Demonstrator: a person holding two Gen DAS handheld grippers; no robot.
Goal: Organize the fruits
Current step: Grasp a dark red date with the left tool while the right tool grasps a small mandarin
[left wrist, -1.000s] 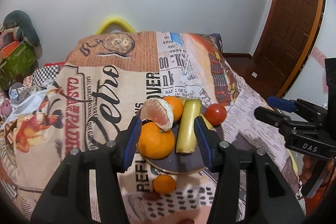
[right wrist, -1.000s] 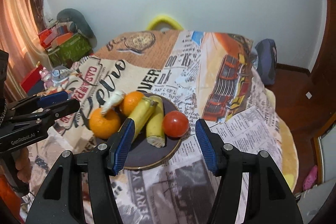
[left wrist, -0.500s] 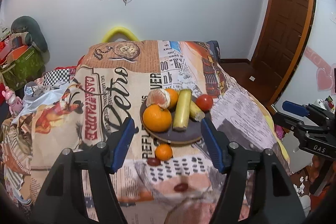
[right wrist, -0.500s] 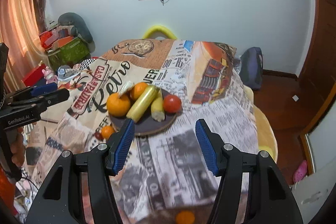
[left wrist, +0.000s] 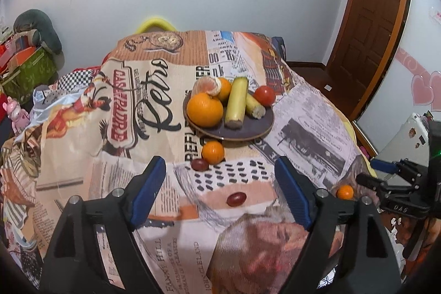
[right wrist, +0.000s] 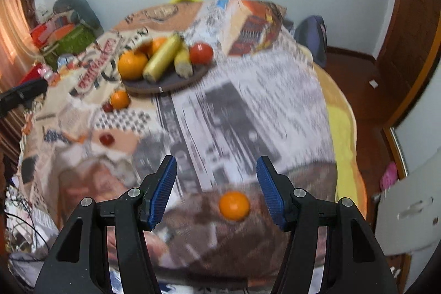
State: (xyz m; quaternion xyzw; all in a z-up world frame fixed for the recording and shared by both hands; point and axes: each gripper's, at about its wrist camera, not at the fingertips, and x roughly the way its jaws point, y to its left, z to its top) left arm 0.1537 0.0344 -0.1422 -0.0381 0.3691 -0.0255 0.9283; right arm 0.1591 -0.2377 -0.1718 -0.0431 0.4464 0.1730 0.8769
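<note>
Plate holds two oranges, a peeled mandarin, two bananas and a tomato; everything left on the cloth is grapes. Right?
Not quite. The plate contents are as you say, but the cloth holds more than the two grapes: a small orange lies just in front of the plate in the left wrist view, and another lies near the table's edge in the right wrist view.

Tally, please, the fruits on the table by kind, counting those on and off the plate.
Unpeeled oranges: 4
Peeled orange: 1
Banana pieces: 2
Tomato: 1
Dark red grapes: 2
Total: 10
</note>
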